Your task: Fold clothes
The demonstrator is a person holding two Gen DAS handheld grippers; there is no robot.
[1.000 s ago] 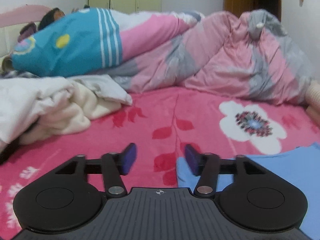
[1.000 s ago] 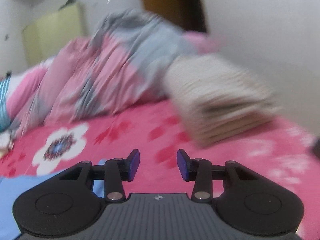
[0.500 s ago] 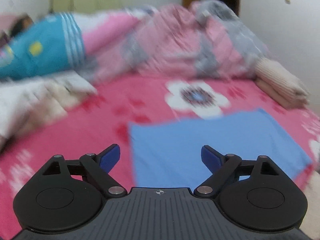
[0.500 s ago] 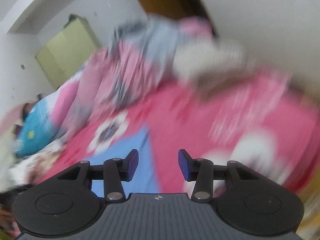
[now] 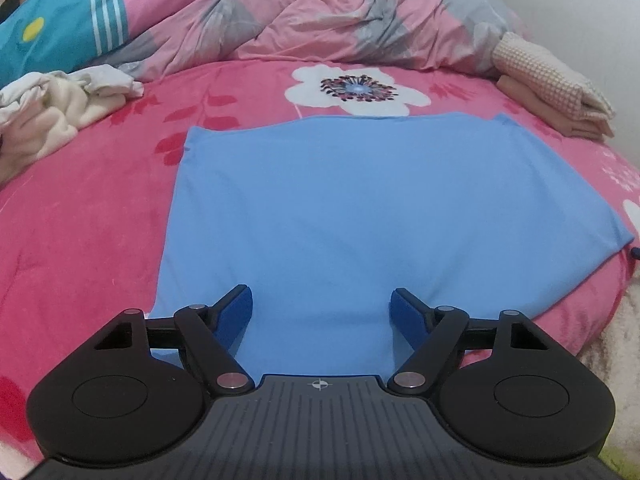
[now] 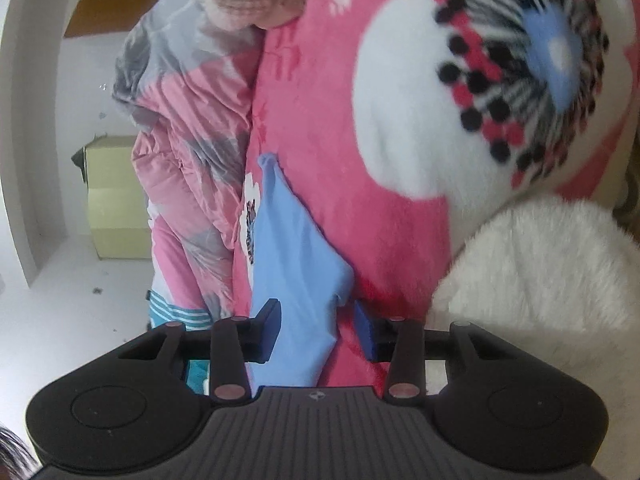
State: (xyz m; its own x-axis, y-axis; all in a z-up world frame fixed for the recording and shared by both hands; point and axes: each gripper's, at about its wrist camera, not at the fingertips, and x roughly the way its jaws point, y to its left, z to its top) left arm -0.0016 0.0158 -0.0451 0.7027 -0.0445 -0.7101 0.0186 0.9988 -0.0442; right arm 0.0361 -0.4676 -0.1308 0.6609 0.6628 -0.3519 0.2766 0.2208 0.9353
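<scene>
The blue garment (image 5: pixel 372 208) is lying spread flat on the pink floral bed cover (image 5: pixel 80 216), in front of the bunched pink-and-grey quilt (image 5: pixel 320 12). The left tongs (image 5: pixel 321 314) are being held released, wide apart, over the garment's near edge. The right tongs (image 6: pixel 317 330) are also being held released, tilted sideways, with a corner of the garment lying between the blue pads. Folded beige clothes (image 5: pixel 556 80) are lying at the right, and crumpled cream clothes (image 5: pixel 52 108) at the left.
</scene>
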